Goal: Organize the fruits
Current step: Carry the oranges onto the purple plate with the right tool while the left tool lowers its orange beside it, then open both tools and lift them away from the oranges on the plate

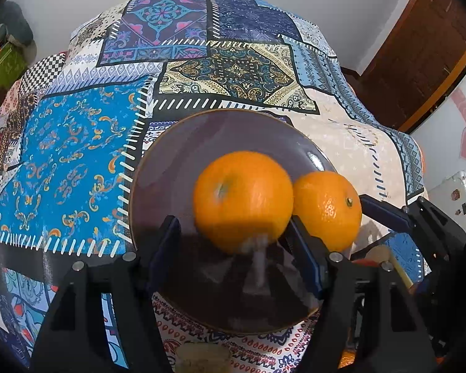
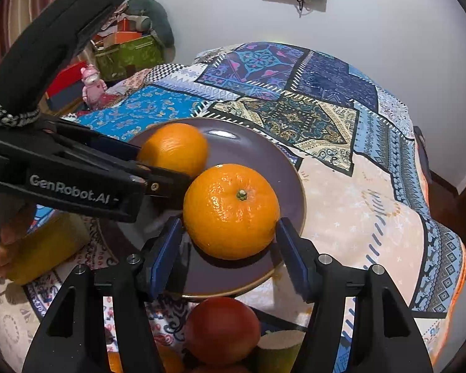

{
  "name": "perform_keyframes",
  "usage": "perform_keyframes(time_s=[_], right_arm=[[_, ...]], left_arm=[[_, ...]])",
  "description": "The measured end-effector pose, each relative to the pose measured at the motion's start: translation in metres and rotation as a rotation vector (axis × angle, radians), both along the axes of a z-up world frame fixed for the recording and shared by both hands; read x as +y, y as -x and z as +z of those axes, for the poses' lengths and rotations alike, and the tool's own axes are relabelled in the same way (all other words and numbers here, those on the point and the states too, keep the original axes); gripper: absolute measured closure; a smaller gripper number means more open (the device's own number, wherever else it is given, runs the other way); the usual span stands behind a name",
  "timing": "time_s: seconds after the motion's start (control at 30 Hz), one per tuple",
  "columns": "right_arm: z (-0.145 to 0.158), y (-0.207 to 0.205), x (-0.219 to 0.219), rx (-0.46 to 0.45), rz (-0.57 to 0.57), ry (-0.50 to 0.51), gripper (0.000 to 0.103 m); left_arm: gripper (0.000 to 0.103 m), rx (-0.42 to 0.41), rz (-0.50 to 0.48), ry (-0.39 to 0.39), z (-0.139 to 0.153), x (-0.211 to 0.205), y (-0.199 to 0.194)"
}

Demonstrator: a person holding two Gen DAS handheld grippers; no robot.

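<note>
A purple plate (image 1: 171, 161) (image 2: 264, 158) sits on the patchwork cloth. Two oranges lie on it side by side. The left orange (image 1: 242, 200) (image 2: 174, 147) looks blurred and sits just past my left gripper (image 1: 233, 236), whose blue pads stand wide apart around its near side; the jaws are open. The right orange (image 1: 329, 208) (image 2: 231, 211) sits between the blue pads of my right gripper (image 2: 230, 236), which is open with small gaps at either side. The left gripper's body (image 2: 77, 174) crosses the right wrist view.
A red fruit (image 2: 222, 329) and other fruit lie below the plate's near rim. A yellow-green object (image 2: 43, 248) is under the left hand. The cloth-covered table (image 2: 372, 202) drops off at right. Boxes and a pink figure (image 2: 91, 87) stand at far left.
</note>
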State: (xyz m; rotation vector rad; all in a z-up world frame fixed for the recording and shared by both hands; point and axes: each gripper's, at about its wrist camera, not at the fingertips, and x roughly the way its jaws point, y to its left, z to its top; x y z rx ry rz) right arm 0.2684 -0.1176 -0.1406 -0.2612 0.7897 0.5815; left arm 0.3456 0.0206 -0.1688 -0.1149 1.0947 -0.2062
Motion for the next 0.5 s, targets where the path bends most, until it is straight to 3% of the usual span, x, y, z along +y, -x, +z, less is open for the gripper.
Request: perform_keyframes(time_s=[0.3,0.5], right_arm=[[0.000,0.001,0.005,0.003,0.017,0.007,0.037],[0.004,-0.002,0.000,0.043,0.005,-0.046,0.037]], left_arm=[[0.033,-0.001,0.005,0.013,-0.001,0.003,-0.001],[0.033,-0.030,0.010,0.039,0.009,0.007,0.008]])
